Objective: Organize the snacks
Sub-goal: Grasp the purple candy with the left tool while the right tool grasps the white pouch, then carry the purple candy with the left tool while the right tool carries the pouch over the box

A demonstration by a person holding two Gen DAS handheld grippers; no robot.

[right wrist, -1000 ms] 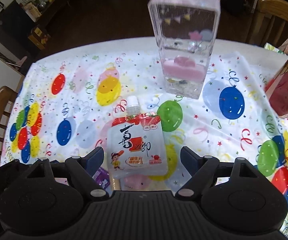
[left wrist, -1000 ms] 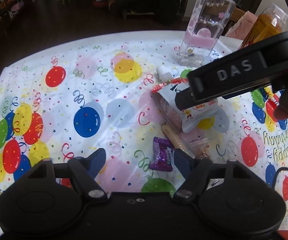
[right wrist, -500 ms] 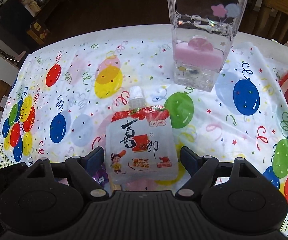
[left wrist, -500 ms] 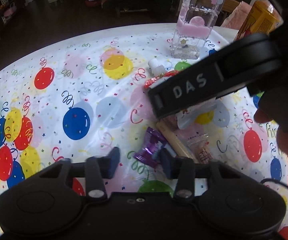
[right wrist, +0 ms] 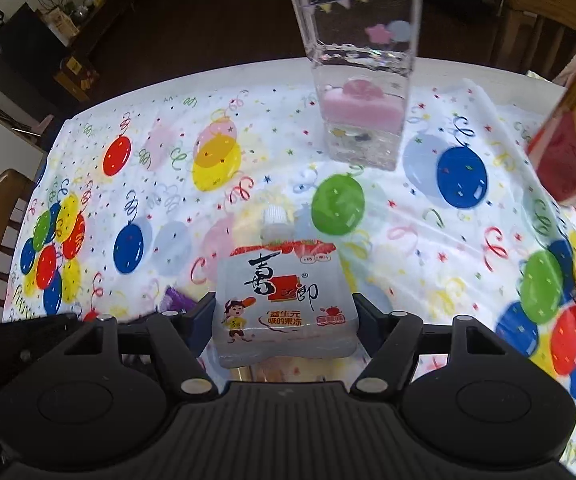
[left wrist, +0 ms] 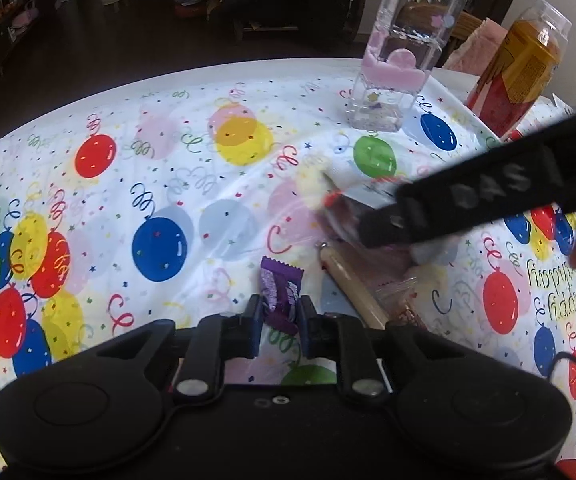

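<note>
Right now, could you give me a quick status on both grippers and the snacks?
Left gripper shut on purple candy. Right gripper shut on jelly pouch. Clear container ahead, path open.

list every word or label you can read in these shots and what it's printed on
"DAS": raised letters on the side of the right gripper, blurred by motion in the left wrist view.
"喜之郎": large characters on the jelly pouch.
"益生元 吸的果冻": smaller print lower on that pouch.
"Happy Birthday": on the balloon tablecloth, upside down and only partly legible.
The orange bottle's label and the purple candy wrapper print are too blurred to read.
</note>
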